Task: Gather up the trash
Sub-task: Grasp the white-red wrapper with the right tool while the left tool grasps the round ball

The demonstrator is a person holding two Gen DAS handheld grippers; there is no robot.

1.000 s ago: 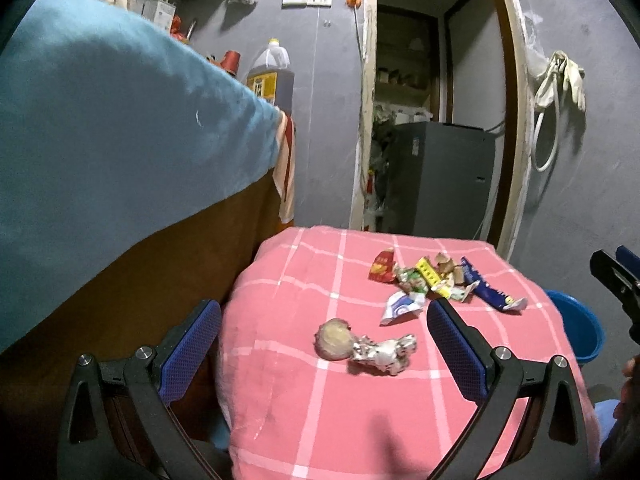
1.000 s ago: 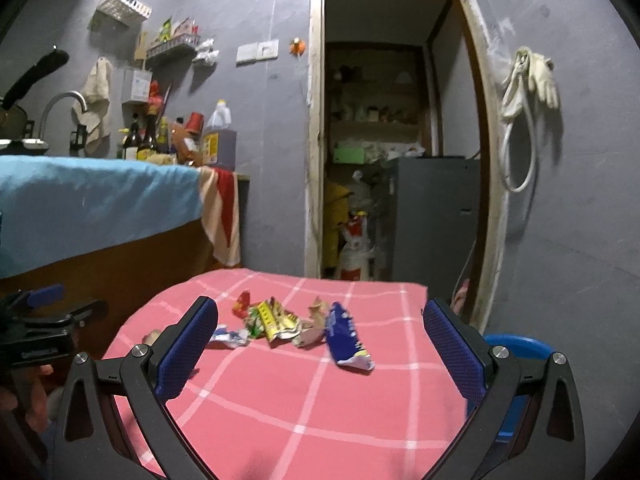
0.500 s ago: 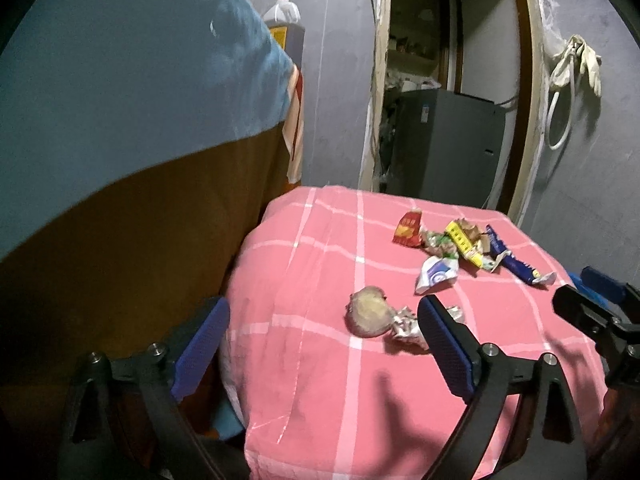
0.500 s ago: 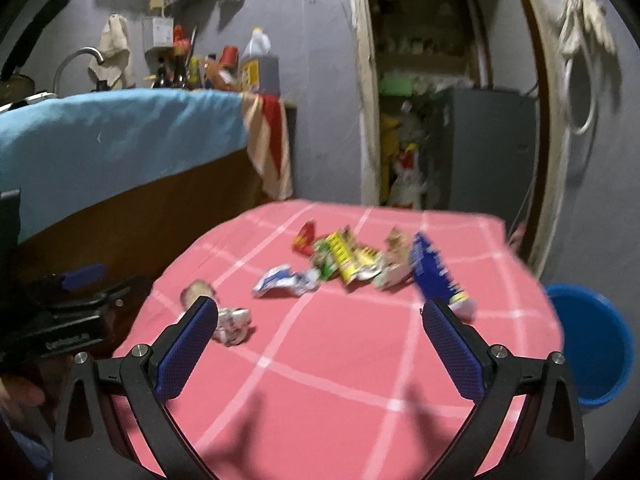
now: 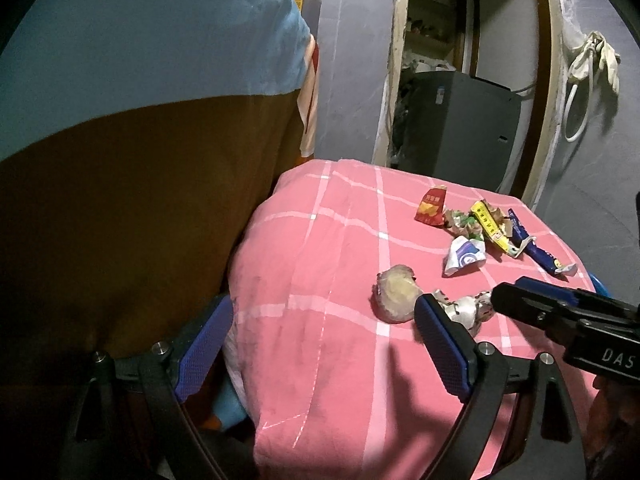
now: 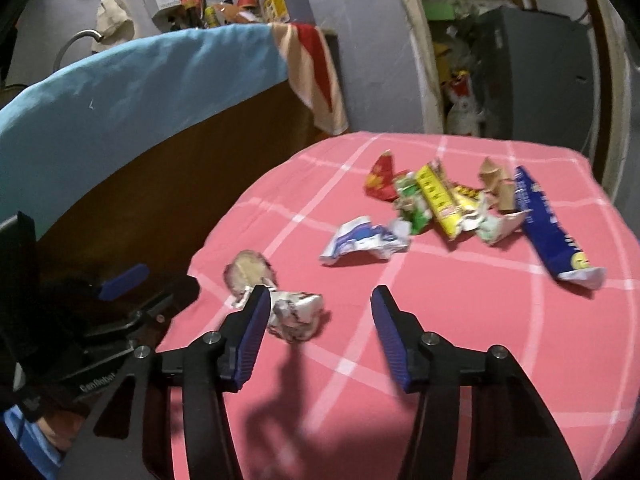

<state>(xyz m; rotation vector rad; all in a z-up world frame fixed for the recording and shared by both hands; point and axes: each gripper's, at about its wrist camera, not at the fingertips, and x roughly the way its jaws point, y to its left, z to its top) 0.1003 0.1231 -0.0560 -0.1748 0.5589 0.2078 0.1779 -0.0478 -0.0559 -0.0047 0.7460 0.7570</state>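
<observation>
Trash lies on a pink checked tablecloth (image 6: 460, 320). A crumpled silver wrapper (image 6: 298, 312) and a beige round wrapper (image 6: 248, 274) lie nearest. Farther off are a white-blue wrapper (image 6: 362, 240), a red packet (image 6: 380, 178), a yellow wrapper (image 6: 436, 196) and a long blue packet (image 6: 548, 224). My right gripper (image 6: 318, 310) is open, low over the cloth, with the silver wrapper just inside its left finger. My left gripper (image 5: 324, 332) is open at the table's left edge, beside the beige wrapper (image 5: 396, 292). The right gripper also shows in the left wrist view (image 5: 560, 308).
A brown counter front (image 5: 120, 220) with a light blue cloth (image 6: 140, 80) over it stands to the left of the table. A doorway with a grey cabinet (image 5: 456, 128) lies beyond the table. Bottles and jars (image 6: 248, 0) stand on the counter.
Both grippers have dropped lower and moved toward the near trash. The right gripper has come in around the silver wrapper. The left has shifted left over the table's edge.
</observation>
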